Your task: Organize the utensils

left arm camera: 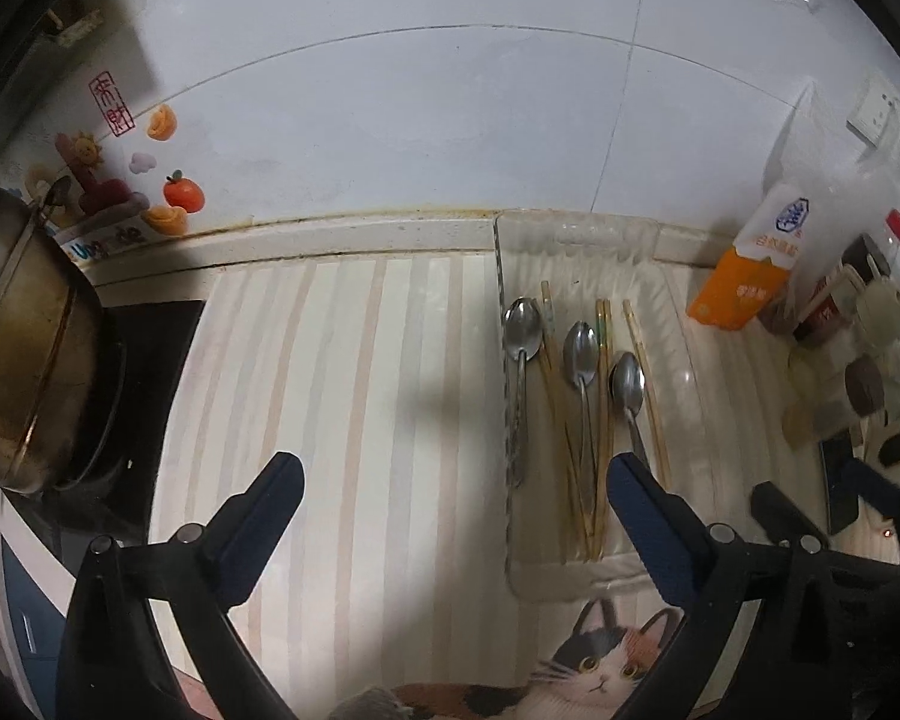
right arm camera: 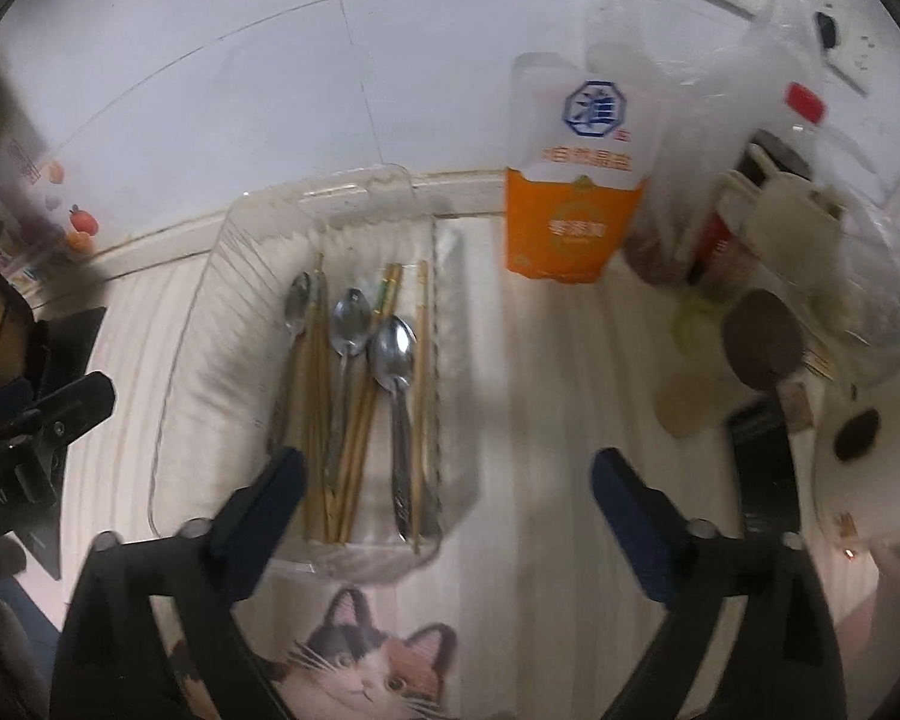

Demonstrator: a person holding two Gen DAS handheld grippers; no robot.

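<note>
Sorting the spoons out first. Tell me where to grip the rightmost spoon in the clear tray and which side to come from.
Take the rightmost spoon by its handle, just below the bowl, coming straight down with the right gripper, probably the nearer one. The spoon lies flat in the clear tray, handle toward you, with chopsticks close along its right, so set the open fingers across the narrow handle.

Cat picture (left arm camera: 600, 666) cut off by bottom edge.

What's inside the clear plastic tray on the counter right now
In the clear tray: three metal spoons and several wooden chopsticks, mixed together lengthwise. Parts of some chopsticks are covered by the spoons.
</note>
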